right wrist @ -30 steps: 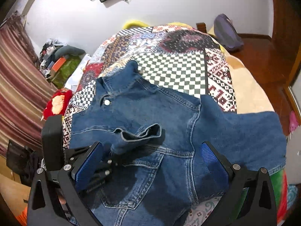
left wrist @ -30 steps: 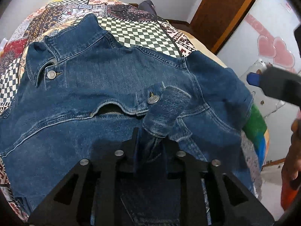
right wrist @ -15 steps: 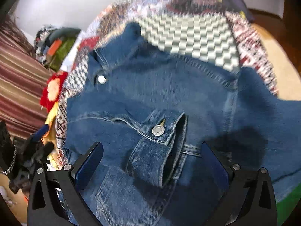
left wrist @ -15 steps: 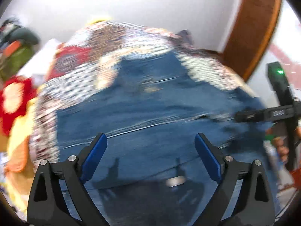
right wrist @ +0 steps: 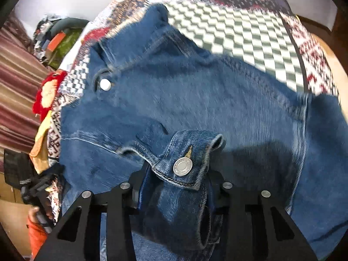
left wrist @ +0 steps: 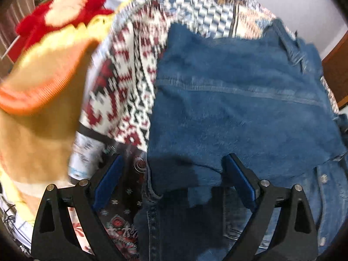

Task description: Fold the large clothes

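Note:
A blue denim jacket (right wrist: pixel 195 100) lies spread on a patchwork bedspread (right wrist: pixel 235 28), collar toward the far left. My right gripper (right wrist: pixel 174 187) is shut on the jacket's sleeve cuff (right wrist: pixel 184 163), which has a metal button and lies over the jacket body. In the left wrist view, the jacket's left side (left wrist: pixel 239 100) fills the right half. My left gripper (left wrist: pixel 174 178) is open and empty, its blue pads either side of the jacket's side edge near the bottom hem.
The patterned bedspread (left wrist: pixel 130 82) shows left of the jacket. A red and yellow plush item (left wrist: pixel 58 15) and an orange-edged cloth (left wrist: pixel 32 91) lie at the bed's left side. Piled clothes (right wrist: pixel 58 37) and a striped curtain (right wrist: pixel 15 91) are beyond. A wooden door (left wrist: pixel 337 71) is at the right.
My left gripper let go of the sleeve cuff, opened and swung to the jacket's left side. My right gripper came down and shut on the cuff.

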`<state>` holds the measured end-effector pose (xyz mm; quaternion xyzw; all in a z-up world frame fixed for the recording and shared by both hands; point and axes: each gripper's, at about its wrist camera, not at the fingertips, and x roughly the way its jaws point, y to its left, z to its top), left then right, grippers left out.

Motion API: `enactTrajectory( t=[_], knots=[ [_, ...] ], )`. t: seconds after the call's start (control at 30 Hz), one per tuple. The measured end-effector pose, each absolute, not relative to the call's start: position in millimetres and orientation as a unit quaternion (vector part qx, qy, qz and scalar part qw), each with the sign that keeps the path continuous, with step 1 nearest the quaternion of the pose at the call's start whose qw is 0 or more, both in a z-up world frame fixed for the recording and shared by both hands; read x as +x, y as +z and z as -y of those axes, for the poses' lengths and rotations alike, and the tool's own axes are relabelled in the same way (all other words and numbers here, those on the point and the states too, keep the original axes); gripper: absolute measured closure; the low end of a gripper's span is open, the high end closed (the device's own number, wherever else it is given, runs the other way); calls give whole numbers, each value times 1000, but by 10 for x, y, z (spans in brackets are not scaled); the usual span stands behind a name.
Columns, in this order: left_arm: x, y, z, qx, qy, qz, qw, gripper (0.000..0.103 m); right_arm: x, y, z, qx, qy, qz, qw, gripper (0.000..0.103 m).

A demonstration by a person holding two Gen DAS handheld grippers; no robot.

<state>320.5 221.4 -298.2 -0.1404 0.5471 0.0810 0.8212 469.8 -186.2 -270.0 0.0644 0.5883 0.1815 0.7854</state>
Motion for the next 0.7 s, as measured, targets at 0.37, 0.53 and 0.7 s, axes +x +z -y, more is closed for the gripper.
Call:
enactTrajectory(
  t=[0.37, 0.53, 0.7],
  knots=[
    [3269, -2811, -1996, -86, 84, -529, 840, 5, 4560, -2045, 1825, -41, 189, -485, 853, 68],
    [3337, -2937, -1939, -79, 86, -544, 831, 5, 4575, -2479, 1877, -82, 153, -517, 838, 67],
    [3332, -3028, -2056, -122, 82, -545, 825, 1, 4556, -2746, 1955, -111, 130, -535, 827, 49]
  ],
)
